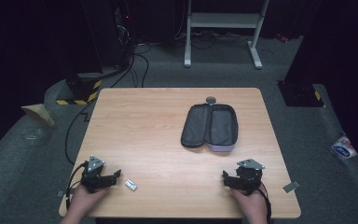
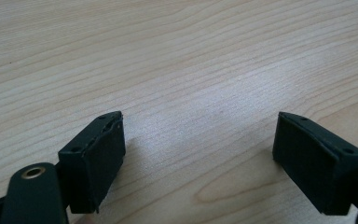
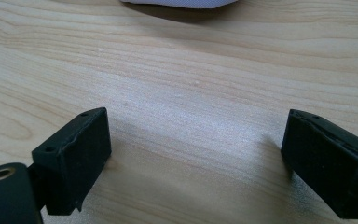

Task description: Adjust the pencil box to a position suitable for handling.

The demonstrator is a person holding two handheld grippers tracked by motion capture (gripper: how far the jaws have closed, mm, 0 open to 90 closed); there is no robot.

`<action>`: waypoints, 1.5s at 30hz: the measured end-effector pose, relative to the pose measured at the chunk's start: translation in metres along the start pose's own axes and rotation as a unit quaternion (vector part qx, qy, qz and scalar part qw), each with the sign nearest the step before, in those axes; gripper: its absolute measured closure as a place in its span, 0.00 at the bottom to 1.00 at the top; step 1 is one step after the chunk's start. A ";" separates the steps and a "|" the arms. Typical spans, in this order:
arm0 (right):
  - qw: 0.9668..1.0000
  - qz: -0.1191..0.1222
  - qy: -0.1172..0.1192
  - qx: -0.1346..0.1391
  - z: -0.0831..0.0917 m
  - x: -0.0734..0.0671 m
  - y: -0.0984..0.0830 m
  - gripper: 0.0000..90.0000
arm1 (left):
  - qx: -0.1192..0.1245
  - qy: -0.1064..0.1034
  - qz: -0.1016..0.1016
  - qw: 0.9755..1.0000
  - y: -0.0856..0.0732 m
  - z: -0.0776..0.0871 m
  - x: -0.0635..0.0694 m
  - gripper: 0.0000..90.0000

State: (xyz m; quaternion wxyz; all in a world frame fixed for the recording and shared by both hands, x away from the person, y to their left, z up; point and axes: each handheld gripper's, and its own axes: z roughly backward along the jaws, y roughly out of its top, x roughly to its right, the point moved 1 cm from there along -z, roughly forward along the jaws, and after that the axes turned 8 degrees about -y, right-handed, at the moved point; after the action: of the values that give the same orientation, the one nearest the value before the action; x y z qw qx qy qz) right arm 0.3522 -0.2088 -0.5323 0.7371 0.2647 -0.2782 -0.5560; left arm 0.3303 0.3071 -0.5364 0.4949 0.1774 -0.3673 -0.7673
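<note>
- Nothing looks packed yet: the grey pouch (image 1: 209, 126) lies unzipped and apparently empty, though its dark lining hides detail, well ahead of the right gripper (image 1: 230, 180) and slightly to its inside.
- A small white object (image 1: 130, 185) sits just beside the left gripper (image 1: 113, 178), on its inner side, untouched.
- Both grippers rest low at the near edge of the wooden table (image 1: 144, 126), jaws spread wide, holding nothing.
- A small round disc (image 1: 210, 99) lies just beyond the pouch.

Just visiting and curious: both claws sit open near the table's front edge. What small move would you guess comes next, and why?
Probably the left claw slides a little to its right, onto the small white object lying just beside it. Its jaws stand open with nothing between them, and the open pouch farther back looks ready to take something.
</note>
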 end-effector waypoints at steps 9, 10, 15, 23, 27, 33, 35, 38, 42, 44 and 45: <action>1.000 0.000 0.000 0.000 0.000 0.000 0.000 0.09 | 0.000 0.002 -0.001 1.000 0.001 -0.001 -0.001 0.19; 1.000 0.001 0.000 0.000 0.000 0.000 0.000 0.09 | 0.000 0.002 -0.001 1.000 0.001 -0.001 -0.001 0.19; 1.000 0.002 0.001 0.001 0.000 0.000 0.000 0.10 | 0.000 0.002 -0.001 1.000 0.001 -0.001 -0.001 0.19; 1.000 0.000 0.003 0.004 0.002 0.000 -0.001 0.14 | 0.000 0.001 -0.002 1.000 0.001 -0.001 -0.001 0.19; 1.000 0.000 0.003 0.005 0.002 0.000 -0.001 0.16 | -0.001 0.001 -0.002 1.000 0.001 -0.001 -0.001 0.19; 1.000 -0.003 0.001 0.010 0.003 0.000 -0.001 0.21 | -0.001 -0.001 -0.002 1.000 0.001 0.000 0.000 0.19; 1.000 0.000 0.000 0.014 0.003 0.001 -0.002 0.26 | -0.002 -0.001 -0.002 1.000 0.001 0.000 0.000 0.19; 1.000 0.005 0.005 0.018 0.005 0.001 -0.002 0.34 | -0.002 -0.002 -0.002 1.000 0.001 0.000 0.000 0.19; 0.999 -0.013 0.021 0.033 0.009 0.003 0.002 0.37 | -0.003 -0.002 -0.003 1.000 0.001 0.000 0.000 0.19; 0.999 -0.015 0.020 0.042 0.012 0.004 0.005 0.38 | -0.003 -0.002 -0.003 1.000 0.001 0.000 0.000 0.19; 0.998 -0.024 0.020 0.062 0.017 0.005 0.012 0.41 | -0.002 -0.002 -0.003 1.000 0.001 0.000 0.000 0.19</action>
State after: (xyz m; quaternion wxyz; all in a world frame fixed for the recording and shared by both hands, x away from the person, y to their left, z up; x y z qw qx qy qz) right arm 0.3496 -0.2120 -0.5111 0.7112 0.3277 -0.2907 -0.5498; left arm 0.3308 0.3071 -0.5362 0.4923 0.1760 -0.3658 -0.7699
